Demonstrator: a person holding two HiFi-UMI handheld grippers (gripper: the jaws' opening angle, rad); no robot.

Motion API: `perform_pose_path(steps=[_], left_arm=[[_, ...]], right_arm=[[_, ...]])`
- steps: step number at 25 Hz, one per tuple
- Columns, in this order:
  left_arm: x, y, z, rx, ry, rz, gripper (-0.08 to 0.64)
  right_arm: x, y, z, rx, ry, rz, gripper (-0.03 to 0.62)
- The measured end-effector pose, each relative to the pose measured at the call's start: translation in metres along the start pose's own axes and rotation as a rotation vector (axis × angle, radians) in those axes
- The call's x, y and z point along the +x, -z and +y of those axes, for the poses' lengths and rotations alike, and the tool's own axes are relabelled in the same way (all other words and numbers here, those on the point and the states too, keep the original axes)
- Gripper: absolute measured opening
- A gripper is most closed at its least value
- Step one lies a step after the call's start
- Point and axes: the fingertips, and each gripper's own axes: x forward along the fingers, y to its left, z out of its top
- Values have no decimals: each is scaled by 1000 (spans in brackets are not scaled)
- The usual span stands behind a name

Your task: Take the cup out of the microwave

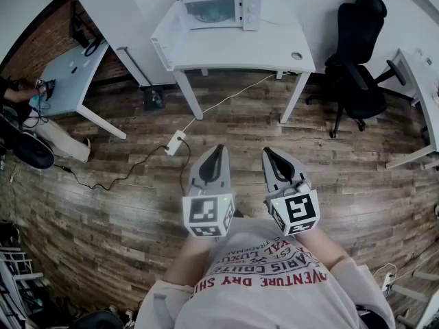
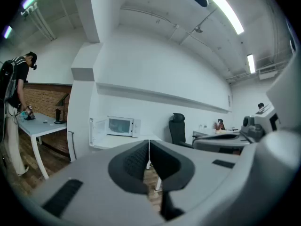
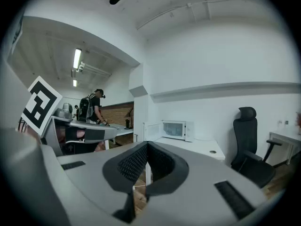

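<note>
The white microwave [image 1: 218, 11] stands at the back of a white table [image 1: 240, 50], far ahead of me. In the left gripper view the microwave [image 2: 121, 125] has its door [image 2: 97, 131] swung open to the left. No cup can be made out inside it at this distance. My left gripper [image 1: 218, 148] and right gripper [image 1: 267, 152] are held side by side close to my body, over the wooden floor, pointing toward the table. Both have their jaws together with nothing between them, as the left gripper [image 2: 149, 142] and right gripper [image 3: 147, 145] show in their own views.
A black office chair [image 1: 357, 53] stands right of the table. A power strip [image 1: 175, 142] and its cables lie on the floor between me and the table. Another desk [image 1: 72, 74] is at the left, where a person [image 2: 16, 86] stands.
</note>
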Motion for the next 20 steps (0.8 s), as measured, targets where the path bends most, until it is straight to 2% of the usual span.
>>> perform_pose_path(steps=[20], left_arm=[[12, 15, 4, -13, 14, 61, 8]], right_arm=[[9, 18, -9, 76, 17, 43, 12]])
